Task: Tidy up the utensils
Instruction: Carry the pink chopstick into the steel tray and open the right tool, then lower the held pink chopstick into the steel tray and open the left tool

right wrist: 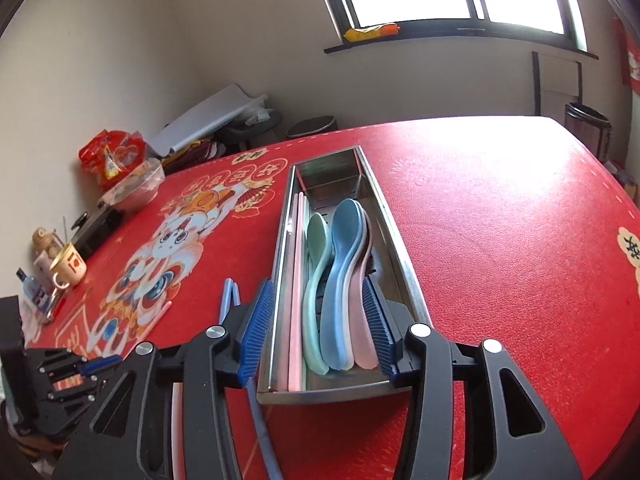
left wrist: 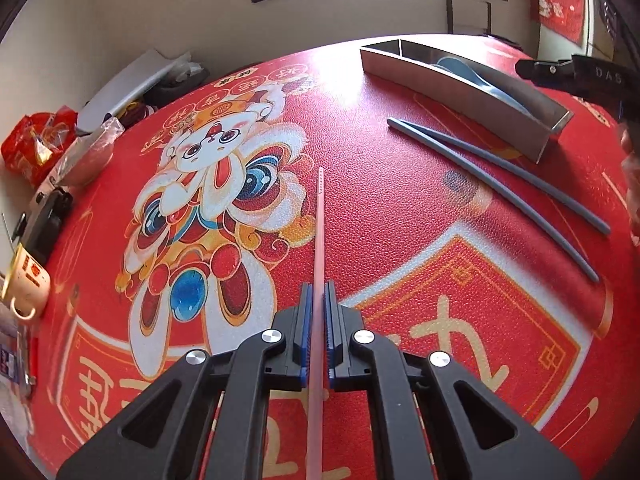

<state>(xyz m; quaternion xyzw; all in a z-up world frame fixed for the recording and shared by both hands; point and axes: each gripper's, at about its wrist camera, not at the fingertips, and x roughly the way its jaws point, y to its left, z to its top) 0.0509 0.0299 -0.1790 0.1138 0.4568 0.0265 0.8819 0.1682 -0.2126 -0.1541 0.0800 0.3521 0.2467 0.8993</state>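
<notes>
Blue pads of the left gripper [left wrist: 319,292] are pressed onto a pink chopstick [left wrist: 319,240], which points forward over the red printed tablecloth [left wrist: 400,200]; its back end runs out of the bottom of the view. Off to that gripper's right, two blue-grey chopsticks [left wrist: 500,176] lie on the cloth just beside the steel utensil tray [left wrist: 460,92], whose near wall hides most of what is inside. The right gripper [right wrist: 320,320] is spread wide, one finger outside the tray's left wall, the other inside among the spoons. Inside the tray [right wrist: 404,264]: pink chopsticks [right wrist: 297,280] along the left wall, then a green spoon [right wrist: 316,280], a blue spoon [right wrist: 340,264] and a pink spoon [right wrist: 364,348] overlapping. A mug [right wrist: 70,268] and red snack bag [right wrist: 112,156] sit along the table's far left edge.
</notes>
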